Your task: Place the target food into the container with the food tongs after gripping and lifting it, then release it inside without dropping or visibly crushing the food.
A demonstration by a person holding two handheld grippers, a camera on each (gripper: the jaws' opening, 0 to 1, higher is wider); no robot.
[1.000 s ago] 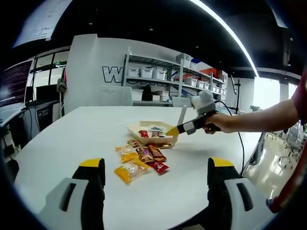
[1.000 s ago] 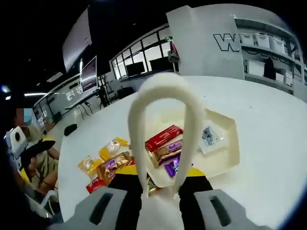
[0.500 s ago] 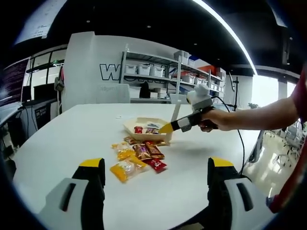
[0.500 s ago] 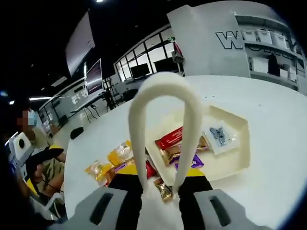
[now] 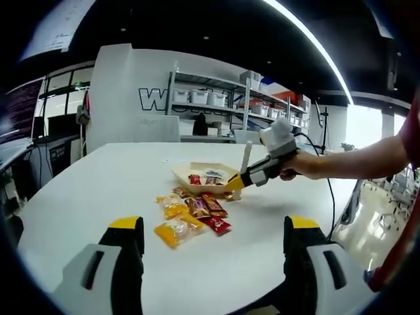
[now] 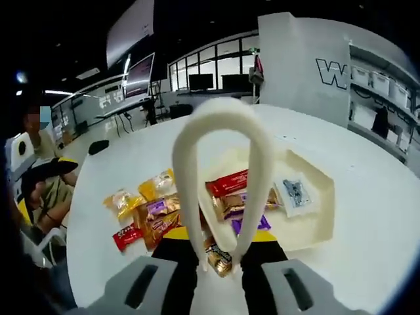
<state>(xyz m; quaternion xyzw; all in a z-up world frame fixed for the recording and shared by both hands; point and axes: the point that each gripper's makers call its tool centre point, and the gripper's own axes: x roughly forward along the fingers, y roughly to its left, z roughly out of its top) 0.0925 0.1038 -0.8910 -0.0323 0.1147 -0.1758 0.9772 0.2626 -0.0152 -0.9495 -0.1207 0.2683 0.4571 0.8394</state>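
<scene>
Tabletop (image 5: 98, 190): broad white round surface carrying all the items.
Container (image 6: 314, 223): cream, shallow, angular tray, already holding several wrapped snacks.
Loose snacks (image 5: 190, 213): orange, brown and red packets lying just beside the container's near edge.
Left hand-held gripper (image 5: 213, 262): jaws wide apart, empty, well back from the food.
Right hand-held gripper (image 6: 216, 252): closed around the cream plastic food tongs (image 6: 220, 170).
Target food (image 6: 218, 257): small gold-wrapped sweet at the tong tips, apparently pinched, near the container's edge.
Step in hand: carry it over the rim with only light, steady squeeze; loosen the tongs only once it is low inside.
</scene>
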